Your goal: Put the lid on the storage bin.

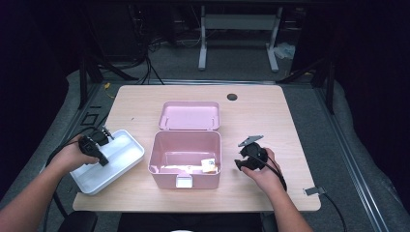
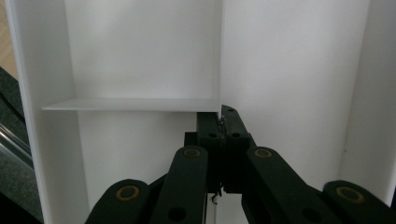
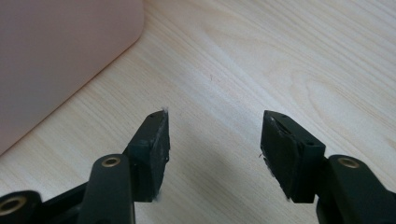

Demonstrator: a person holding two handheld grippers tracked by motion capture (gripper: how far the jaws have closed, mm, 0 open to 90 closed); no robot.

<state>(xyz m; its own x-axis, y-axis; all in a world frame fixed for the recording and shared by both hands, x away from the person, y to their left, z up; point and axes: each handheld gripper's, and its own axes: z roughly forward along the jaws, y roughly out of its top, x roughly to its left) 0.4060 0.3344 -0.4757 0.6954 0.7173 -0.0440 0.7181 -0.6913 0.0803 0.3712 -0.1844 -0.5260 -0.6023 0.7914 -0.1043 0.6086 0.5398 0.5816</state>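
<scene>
**Two grippers, one tray pinched at its divider**

Two tools are seen around the pink box (image 1: 185, 159), which sits open near the front of the table (image 1: 270, 111) with its lid (image 1: 189, 115) laid flat just behind it. Left of the box, just beside its side wall, a white tray (image 1: 113, 166) rests at the table's left front corner, and it is turned at an angle to the box, so that its long axis runs from the front left toward the back right.

The left gripper (image 2: 223, 122) is closed on the tray's thin inner divider (image 2: 130, 104), at the point where the dividers cross; the jaws are pressed together with the wall between them. The tray is therefore already in hand on the left side, and the left hand is much the nearer one.

The right gripper (image 3: 212, 154) is held right of the box, apart from it, with its jaws spread wide over bare wood and nothing between them. Small items (image 1: 209, 166) are seen lying on the box's floor, toward its right front corner.

The coming move is judged to turn on one fact: the box lies to the right of the gripped tray, so the tray would have to be carried rightward and squared to the box's opening.
</scene>
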